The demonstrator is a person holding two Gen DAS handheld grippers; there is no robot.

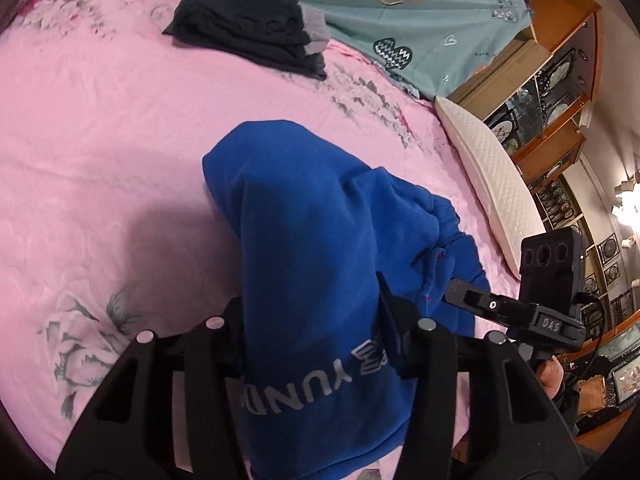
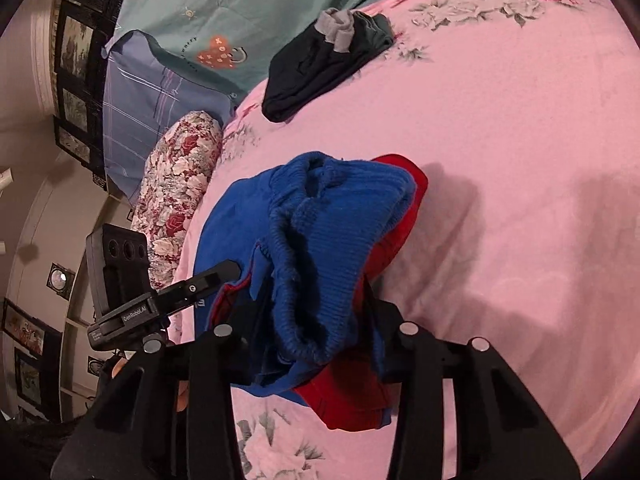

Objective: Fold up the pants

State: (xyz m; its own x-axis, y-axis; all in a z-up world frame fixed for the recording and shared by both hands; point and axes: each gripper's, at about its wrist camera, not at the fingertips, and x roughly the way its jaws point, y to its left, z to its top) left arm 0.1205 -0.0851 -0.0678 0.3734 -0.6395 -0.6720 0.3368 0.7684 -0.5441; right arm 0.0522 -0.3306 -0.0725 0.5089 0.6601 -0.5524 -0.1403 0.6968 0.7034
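While bunched over pink bedsheet [image 1: 100,160], blue pants [image 1: 304,240] w/ red lining clamped by both hand-held grippers: left [image 1: 316,344], right [image 2: 312,332].

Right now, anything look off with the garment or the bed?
The blue pants hang bunched between both hand-held grippers, red lining showing at the ribbed cuff, not flat. The dark folded stack looks tidy.

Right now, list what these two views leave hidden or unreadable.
- Left gripper fingertips: left wrist view, buried in the blue pants.
- Pants lettering: cut short by folds.
- Right gripper fingertips: right wrist view, covered by the ribbed cuff.
- Dark folded stack: garment types unclear, blurred.
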